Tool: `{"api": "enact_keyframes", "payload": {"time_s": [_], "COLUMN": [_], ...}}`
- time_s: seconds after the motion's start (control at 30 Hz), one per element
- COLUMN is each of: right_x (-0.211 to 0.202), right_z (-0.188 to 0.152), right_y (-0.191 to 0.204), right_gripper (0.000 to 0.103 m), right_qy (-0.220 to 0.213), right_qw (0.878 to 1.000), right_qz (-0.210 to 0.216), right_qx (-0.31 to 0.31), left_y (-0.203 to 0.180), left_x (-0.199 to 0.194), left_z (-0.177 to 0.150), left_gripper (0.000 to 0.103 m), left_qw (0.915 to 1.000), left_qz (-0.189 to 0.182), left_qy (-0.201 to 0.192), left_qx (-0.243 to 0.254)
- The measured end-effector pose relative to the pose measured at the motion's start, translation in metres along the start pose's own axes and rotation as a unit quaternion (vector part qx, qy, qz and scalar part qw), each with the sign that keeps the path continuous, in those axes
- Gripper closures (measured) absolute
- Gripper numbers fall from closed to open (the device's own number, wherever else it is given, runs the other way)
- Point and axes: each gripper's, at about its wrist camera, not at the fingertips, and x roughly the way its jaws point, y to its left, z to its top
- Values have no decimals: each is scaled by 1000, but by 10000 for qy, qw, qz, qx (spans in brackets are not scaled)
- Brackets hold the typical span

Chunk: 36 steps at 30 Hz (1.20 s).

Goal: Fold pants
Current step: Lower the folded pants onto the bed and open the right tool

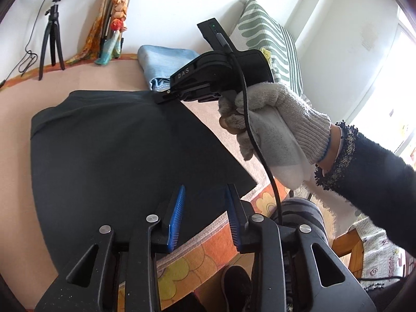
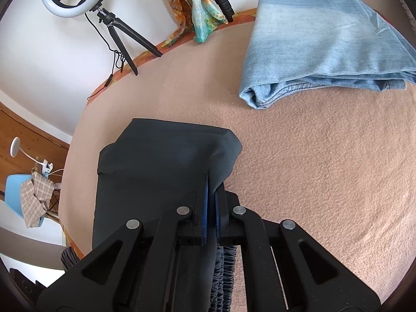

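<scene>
Blue-padded fingers (image 1: 179, 218) of the left gripper (image 1: 205, 217) are held wide above the black pants (image 1: 117, 156), laid on the desk (image 2: 312, 169). One corner is pinched by the right gripper (image 2: 211, 195); slippage would undo the fold.

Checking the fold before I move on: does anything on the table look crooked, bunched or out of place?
Mostly tidy. The black pants lie flat except at the corner pinched by the right claw, where the cloth is lifted and bunched. The left claw is open over the near edge. The folded jeans sit neatly apart.
</scene>
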Motion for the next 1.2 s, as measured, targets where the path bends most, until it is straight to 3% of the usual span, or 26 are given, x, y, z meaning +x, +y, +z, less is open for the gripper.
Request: {"api": "enact_keyframes", "payload": {"time_s": [0.1, 0.2, 0.3, 0.37, 0.47, 0.7, 0.9, 1.2], "right_x": [-10, -23, -38, -43, -38, 20, 82, 147], "right_z": [1, 0, 0, 2, 11, 33, 41, 38], "right_y": [1, 12, 31, 47, 77, 153, 203, 231], "right_gripper": [94, 93, 80, 70, 68, 62, 61, 61], "right_qy": [-98, -220, -434, -544, -448, 193, 829, 1351], "right_qw": [9999, 9992, 9975, 9957, 9916, 9744, 9590, 9376], "right_qz": [-130, -217, -123, 86, 521, 1145, 1168, 374], "right_qx": [-7, -262, -540, -745, -1098, -1923, -2447, -3183], "left_y": [5, 21, 44, 63, 86, 103, 107, 112], "left_x": [-20, -40, -58, -65, -67, -51, -47, -37], "left_z": [-8, -12, -17, -22, -36, -57, -66, -67], "left_gripper": [52, 51, 51, 51, 51, 51, 51, 54], "left_qw": [9998, 9991, 9966, 9932, 9872, 9802, 9776, 9781], "left_qz": [185, 401, 661, 785, 760, 834, 737, 599], "left_qy": [5, -137, -310, -398, -448, -143, -150, 3], "left_qx": [101, -17, -390, -765, -1328, -1788, -1966, -1995]}}
